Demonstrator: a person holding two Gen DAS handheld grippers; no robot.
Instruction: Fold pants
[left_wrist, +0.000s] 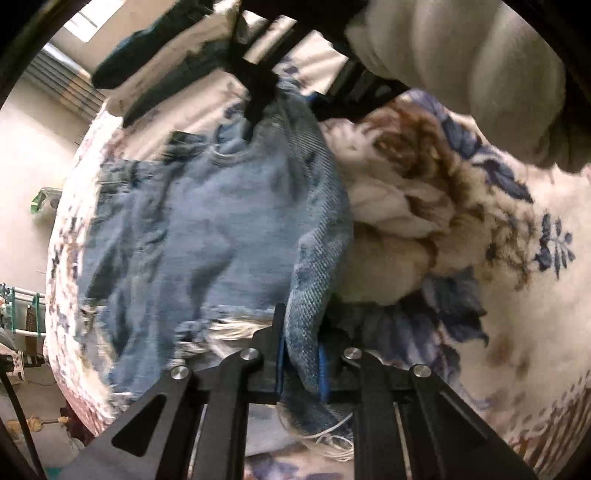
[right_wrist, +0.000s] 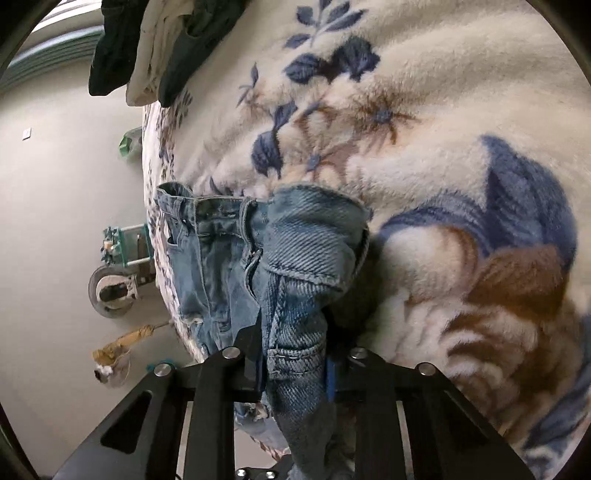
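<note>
Light blue ripped denim pants (left_wrist: 207, 236) lie on a fluffy floral blanket (left_wrist: 517, 295). My left gripper (left_wrist: 301, 354) is shut on a folded edge of the pants near a frayed rip. In the left wrist view the right gripper (left_wrist: 258, 92) shows at the top, pinching the far end of the same denim. In the right wrist view my right gripper (right_wrist: 291, 362) is shut on a bunched hem of the pants (right_wrist: 295, 258), lifted over the waistband (right_wrist: 207, 206) that rests at the blanket's (right_wrist: 443, 110) edge.
Dark and white clothes (right_wrist: 147, 48) are piled at the far end of the bed. The bed edge drops to a beige floor (right_wrist: 55, 184) with a wheeled cart (right_wrist: 114, 284), an umbrella (right_wrist: 118, 343) and small clutter. A grey-sleeved arm (left_wrist: 480, 66) is at the upper right.
</note>
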